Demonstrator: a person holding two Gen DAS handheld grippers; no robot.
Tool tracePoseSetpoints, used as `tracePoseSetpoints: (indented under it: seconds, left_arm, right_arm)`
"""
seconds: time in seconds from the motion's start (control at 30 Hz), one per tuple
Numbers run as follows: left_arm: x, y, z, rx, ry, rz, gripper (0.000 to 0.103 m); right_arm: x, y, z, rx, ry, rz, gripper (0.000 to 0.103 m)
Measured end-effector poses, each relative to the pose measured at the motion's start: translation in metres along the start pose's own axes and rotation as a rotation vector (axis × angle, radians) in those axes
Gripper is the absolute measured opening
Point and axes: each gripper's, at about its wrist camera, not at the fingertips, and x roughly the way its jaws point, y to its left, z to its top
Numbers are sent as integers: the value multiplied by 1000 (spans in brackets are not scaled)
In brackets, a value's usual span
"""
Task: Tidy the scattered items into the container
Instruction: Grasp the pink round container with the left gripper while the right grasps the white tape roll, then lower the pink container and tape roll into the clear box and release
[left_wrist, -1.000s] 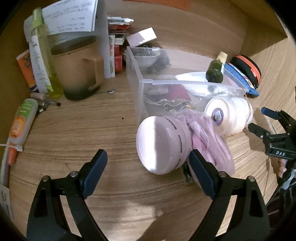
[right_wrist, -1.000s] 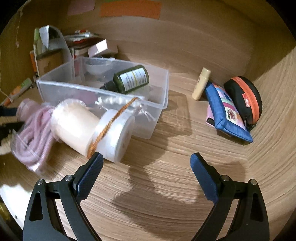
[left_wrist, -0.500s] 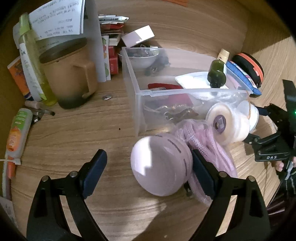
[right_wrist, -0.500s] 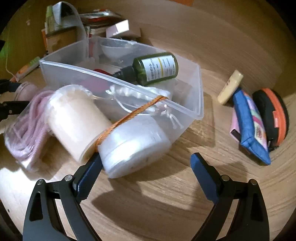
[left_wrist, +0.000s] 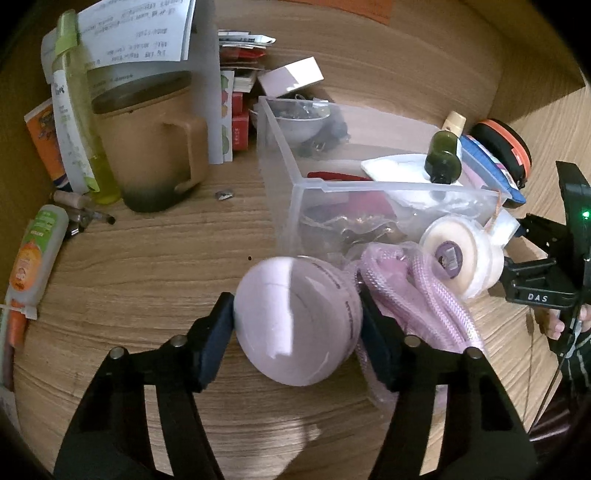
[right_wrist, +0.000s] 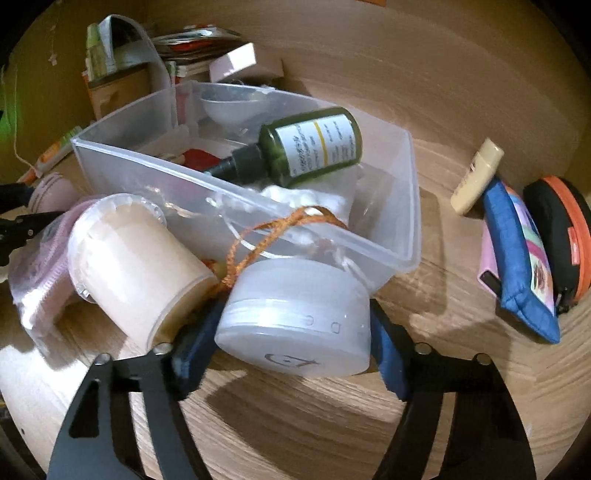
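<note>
On the wooden table (left_wrist: 147, 266) beside a clear container (right_wrist: 402, 206), left gripper (left_wrist: 297, 325) just closed onto a pink jar (left_wrist: 295, 321), right gripper (right_wrist: 291, 332) just closed onto a white jar (right_wrist: 295, 325), a cream tub (right_wrist: 129, 258) tied alongside.

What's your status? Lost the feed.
Left gripper jaws just closed on pink round jar. Right gripper jaws just closed on white jar. Both outside clear bin; orange cord crosses its rim.

clear bins: one (right_wrist: 402, 206)
green bottles: one (right_wrist: 314, 147)
white jars: two (right_wrist: 295, 325) (right_wrist: 136, 266)
pink jars: one (left_wrist: 295, 321)
pink cords: one bagged coil (left_wrist: 417, 295)
pouches: two (right_wrist: 521, 258) (right_wrist: 565, 236)
mugs: one (left_wrist: 147, 147)
cream tubes: one (right_wrist: 476, 177)
grippers: two (left_wrist: 295, 332) (right_wrist: 291, 339)
</note>
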Motion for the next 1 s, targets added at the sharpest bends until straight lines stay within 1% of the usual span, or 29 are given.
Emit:
tracePoseSetpoints:
  seconds: [0.13,0.27,0.4,0.53,0.67,0.8,0.93,1.0]
  left_arm:
    - [1,4,1,-13,3,-14,65]
    - [2,3,1,-13,-1,5,65]
    - [2,4,0,-11,-3,11,65]
    - [-2,5,0,-14,-25,30,65]
    - [-11,8,1,-30,-56,41,65]
    - [-23,6,1,-33,-79,38,65]
    - [-41,-1,6,-10,-130,54,65]
    - [-49,-4,11,-4,-152,45,65]
  right_arm:
    - [-4,-12,-6,67,5,29,64]
    - [-11,-19,-16,122,0,4,64]
    - [-27,-26,-21,161,-31,-8,64]
    - [-46,-31,-19,178,-78,-31,64]
    - [-64,-31,-15,180,-118,-26,64]
    - [-73,-29,-9,168,-139,-25,64]
    - [-81,-23,-2,162,-168,-6,64]
    - [-84,-19,2,152,-184,-2,64]
